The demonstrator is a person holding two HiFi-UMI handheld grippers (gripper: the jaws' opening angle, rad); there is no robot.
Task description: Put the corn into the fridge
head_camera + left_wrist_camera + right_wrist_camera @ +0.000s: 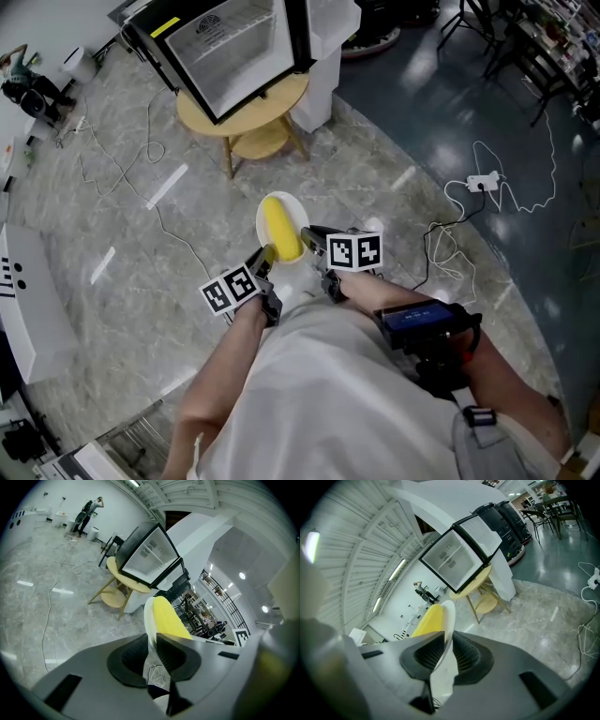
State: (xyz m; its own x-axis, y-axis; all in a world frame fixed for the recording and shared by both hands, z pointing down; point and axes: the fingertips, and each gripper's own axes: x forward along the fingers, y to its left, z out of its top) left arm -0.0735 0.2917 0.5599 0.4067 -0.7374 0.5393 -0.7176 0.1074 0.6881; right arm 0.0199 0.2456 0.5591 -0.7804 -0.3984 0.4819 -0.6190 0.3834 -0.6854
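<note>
Now the left hand-held gripper [266, 257] and right hand-held gripper [310, 240] each pinch the plate [262, 223] rim, corn [282, 230] aboard, fridge [234, 56] ahead.

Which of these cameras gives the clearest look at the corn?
The head view: the whole corn lies on the white plate, seen from above. Both gripper views catch it edge-on, partly hidden behind the plate's rim.

Wooden table [286, 94] stands apart from power strip [483, 181].
</note>
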